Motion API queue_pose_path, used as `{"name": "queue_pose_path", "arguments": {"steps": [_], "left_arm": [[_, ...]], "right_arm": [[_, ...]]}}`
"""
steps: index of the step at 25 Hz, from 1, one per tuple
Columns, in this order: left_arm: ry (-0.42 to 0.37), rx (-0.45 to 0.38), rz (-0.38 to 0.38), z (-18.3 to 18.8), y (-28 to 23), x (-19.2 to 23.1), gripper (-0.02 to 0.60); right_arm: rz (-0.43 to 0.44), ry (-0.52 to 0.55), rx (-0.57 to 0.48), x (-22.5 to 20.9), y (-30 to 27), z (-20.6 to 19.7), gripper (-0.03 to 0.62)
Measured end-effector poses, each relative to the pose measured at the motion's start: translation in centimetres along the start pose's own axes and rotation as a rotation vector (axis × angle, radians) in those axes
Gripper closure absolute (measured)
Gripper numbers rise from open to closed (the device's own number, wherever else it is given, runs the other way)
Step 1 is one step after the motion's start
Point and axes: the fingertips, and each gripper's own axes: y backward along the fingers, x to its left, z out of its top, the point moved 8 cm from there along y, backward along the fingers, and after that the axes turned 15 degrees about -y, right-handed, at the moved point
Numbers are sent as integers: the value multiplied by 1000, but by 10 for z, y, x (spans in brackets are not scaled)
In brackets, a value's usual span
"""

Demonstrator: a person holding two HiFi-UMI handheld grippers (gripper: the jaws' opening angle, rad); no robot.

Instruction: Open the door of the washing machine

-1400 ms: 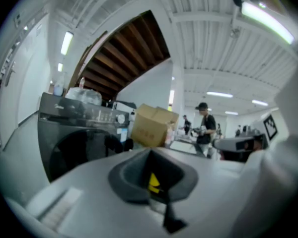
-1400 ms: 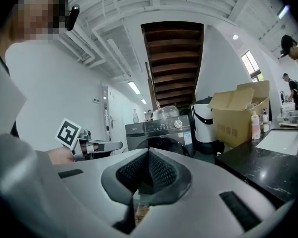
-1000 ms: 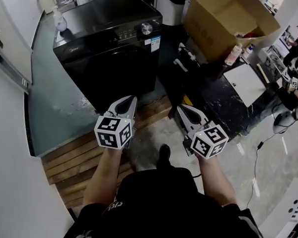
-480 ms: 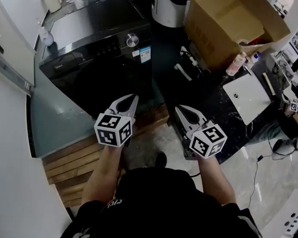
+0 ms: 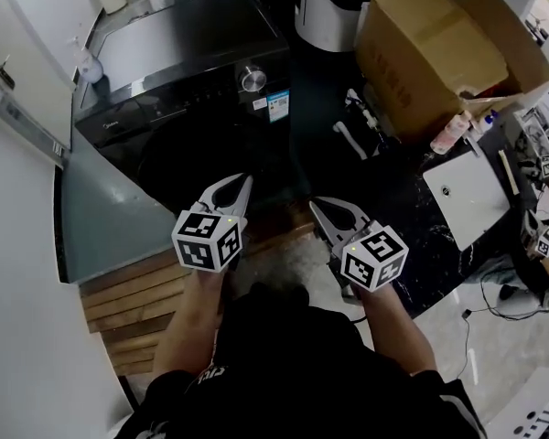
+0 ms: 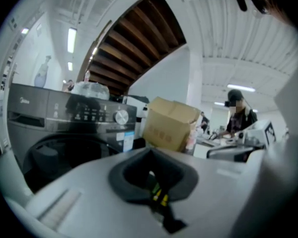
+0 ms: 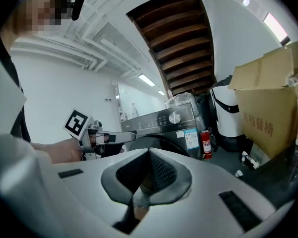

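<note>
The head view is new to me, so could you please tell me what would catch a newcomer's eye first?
The black washing machine stands at upper left, with its round door shut. Just below it, the left gripper and right gripper are held side by side, jaws together and empty. A big open cardboard box sits at upper right.

A grey-green raised floor fills the left of the frame, edged at lower left by wooden planks. A black washing machine stands on it at upper centre. To its right, a dark floor carries a white appliance at the top edge. At right centre, a black marbled table holds a white square board.
</note>
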Motion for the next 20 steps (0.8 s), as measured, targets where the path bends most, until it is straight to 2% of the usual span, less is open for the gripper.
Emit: {"name": "queue_pose_path", "arguments": {"steps": [13,20], "left_arm": [[31,-45,52,-11,24,99,572],[75,-15,32,-37,22,119,572]], "right_arm": [[8,65,50,28,-99,18,599],[-25,73,110,27,-125,7,588]]}}
